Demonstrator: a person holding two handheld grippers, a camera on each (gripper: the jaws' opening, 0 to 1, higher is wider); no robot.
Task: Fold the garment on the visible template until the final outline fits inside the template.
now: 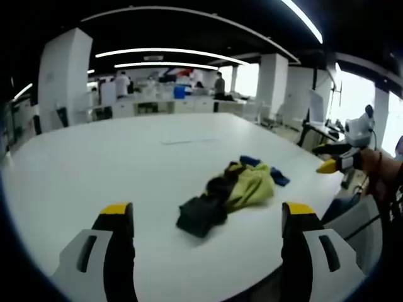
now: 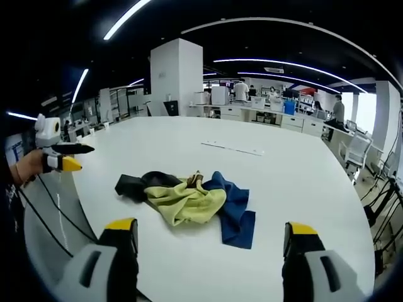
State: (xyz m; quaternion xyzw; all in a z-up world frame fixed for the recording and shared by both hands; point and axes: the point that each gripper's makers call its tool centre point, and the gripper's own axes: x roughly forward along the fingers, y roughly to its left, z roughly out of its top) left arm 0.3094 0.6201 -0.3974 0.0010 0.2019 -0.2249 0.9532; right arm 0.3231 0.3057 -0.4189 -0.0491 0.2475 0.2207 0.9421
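Right gripper view: crumpled yellow, blue and black garment (image 2: 192, 200) on white table (image 2: 302, 182); both grippers' jaws released.

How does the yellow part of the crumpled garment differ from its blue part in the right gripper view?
The yellow part sits bunched in the middle of the heap, while the blue part spreads flatter toward the camera side. The yellow part is pale; the blue part is dark. Both lie crumpled on the white table, untouched by either gripper.
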